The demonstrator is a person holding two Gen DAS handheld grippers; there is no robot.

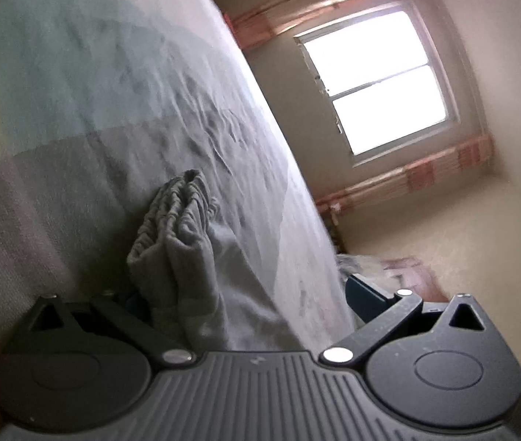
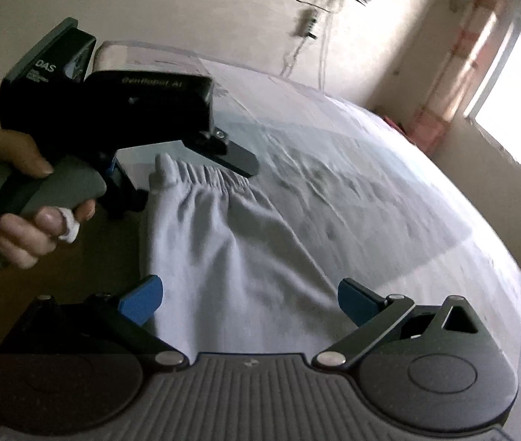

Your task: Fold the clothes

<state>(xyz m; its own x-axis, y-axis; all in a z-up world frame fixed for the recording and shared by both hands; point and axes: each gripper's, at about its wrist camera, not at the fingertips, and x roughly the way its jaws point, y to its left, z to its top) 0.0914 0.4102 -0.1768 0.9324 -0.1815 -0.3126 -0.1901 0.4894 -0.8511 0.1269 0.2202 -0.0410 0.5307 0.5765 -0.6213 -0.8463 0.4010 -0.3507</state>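
Observation:
A light grey garment (image 1: 183,257) with a gathered elastic waistband (image 2: 216,178) lies on a bed sheet (image 1: 95,73) with pale teal and grey blocks. My left gripper (image 1: 249,297) is open, and the bunched waistband sits between its fingers, hiding the left pad. Its right blue pad (image 1: 367,297) is off the cloth. From the right wrist view, the left gripper (image 2: 190,178) straddles the waistband, held by a hand (image 2: 28,235). My right gripper (image 2: 249,301) is open low over the garment's body (image 2: 223,250), blue pads on either side of it.
The bed (image 2: 370,183) fills most of both views, its wrinkled sheet stretching toward a bright window (image 2: 517,110) with pink-striped curtains (image 1: 425,172). A cable and plug (image 2: 310,25) hang on the far wall. Brown floor (image 2: 76,257) shows beside the bed.

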